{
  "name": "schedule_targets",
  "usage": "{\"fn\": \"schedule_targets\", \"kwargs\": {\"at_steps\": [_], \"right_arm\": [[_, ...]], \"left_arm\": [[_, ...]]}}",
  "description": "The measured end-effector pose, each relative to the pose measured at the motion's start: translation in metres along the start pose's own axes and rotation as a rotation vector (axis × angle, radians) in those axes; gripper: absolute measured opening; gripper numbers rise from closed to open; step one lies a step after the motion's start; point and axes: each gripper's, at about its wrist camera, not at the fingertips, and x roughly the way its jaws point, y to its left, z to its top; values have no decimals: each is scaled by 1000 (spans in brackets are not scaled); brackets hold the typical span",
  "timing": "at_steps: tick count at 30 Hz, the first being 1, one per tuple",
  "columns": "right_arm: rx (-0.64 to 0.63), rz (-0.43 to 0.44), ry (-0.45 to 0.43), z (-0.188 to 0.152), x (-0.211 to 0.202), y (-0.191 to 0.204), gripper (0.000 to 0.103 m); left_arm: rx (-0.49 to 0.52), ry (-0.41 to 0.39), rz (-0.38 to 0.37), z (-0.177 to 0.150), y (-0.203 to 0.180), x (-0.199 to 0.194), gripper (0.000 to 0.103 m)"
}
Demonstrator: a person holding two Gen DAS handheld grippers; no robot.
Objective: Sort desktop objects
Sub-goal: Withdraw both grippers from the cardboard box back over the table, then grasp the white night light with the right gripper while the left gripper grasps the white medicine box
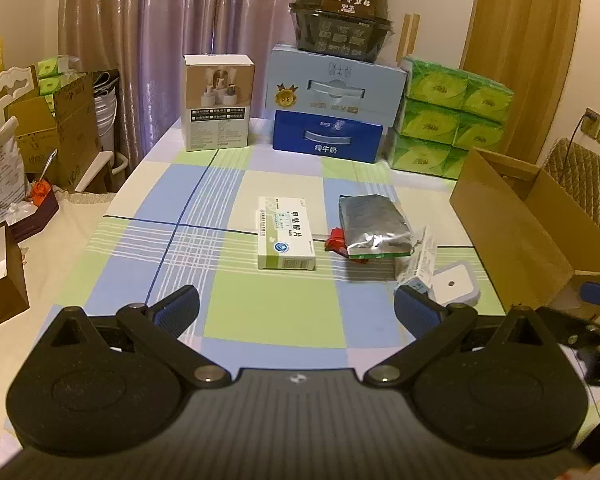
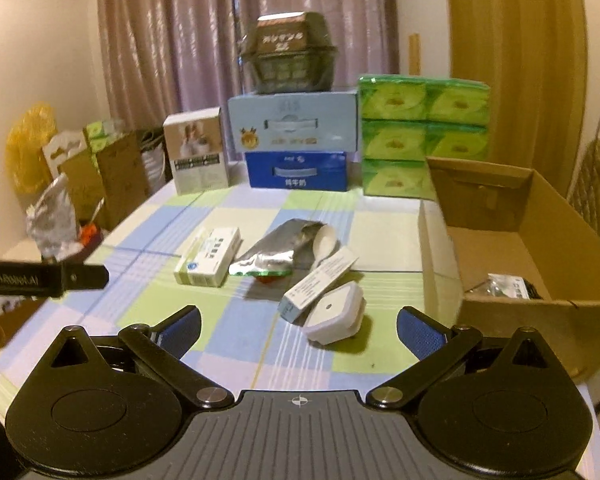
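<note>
Left wrist view: the left tongs [image 1: 296,312] stand wide apart and empty above the checked worktop [image 1: 172,240]. Just beyond them lies the green-and-white medicine box [image 1: 286,233], flat on the cloth. Right of the medicine box rests a silver foil pouch [image 1: 374,226] over a small red item [image 1: 337,241]; nearer the camera from the pouch sit a slim white carton [image 1: 418,258] and a white square case [image 1: 454,284]. An open cardboard box [image 1: 532,232] stands further right of the medicine box.

Right wrist view: the right tongs [image 2: 299,330] are likewise wide and empty. The medicine box [image 2: 209,256] lies ahead to the left, the foil pouch [image 2: 278,248] just right of it, the slim carton [image 2: 320,282] and square case [image 2: 334,316] nearer. The cardboard box [image 2: 512,240], well right of the medicine box, holds a dark packet [image 2: 508,286].
</note>
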Motion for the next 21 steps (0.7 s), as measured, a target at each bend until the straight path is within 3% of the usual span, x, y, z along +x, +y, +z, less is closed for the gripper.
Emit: {"fn": "schedule_targets", "kwargs": {"at_steps": [17,21], "right_arm": [[-205,-111,86,-23,108,-1,100],[-227,-121,123,-31,134,-5,87]], "left_arm": [[109,56,-16,8,-3,89,102],[124,62,-17,11,-2,112,102]]}}
